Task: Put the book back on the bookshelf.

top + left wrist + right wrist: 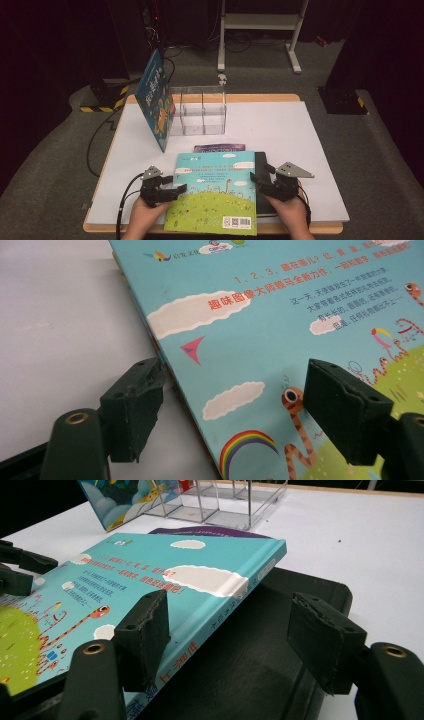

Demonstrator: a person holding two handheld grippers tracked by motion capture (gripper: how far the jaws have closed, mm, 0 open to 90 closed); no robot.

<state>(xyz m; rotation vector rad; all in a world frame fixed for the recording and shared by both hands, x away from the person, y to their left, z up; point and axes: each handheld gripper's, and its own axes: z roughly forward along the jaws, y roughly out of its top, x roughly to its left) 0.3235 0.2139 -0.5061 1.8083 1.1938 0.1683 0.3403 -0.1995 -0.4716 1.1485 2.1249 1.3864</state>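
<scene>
A picture book (215,192) with a sky-blue and green cover lies flat at the table's front middle, barcode toward the person. My left gripper (175,187) is at its left edge. In the left gripper view the jaws stand apart astride that edge of the book (280,330), one fingertip (132,407) over the table and the other over the cover, with neither pad pressing. My right gripper (262,177) is at the spine side. There its jaws are wide apart, one fingertip (142,635) against the spine of the book (150,585), the other over a black board (260,655).
The black board (261,162) lies under the book's right side, and a purple book (220,148) pokes out behind. A clear divided holder (200,112) stands mid-table with a blue book (156,100) leaning on its left side. The white table top (285,130) stretches to the right.
</scene>
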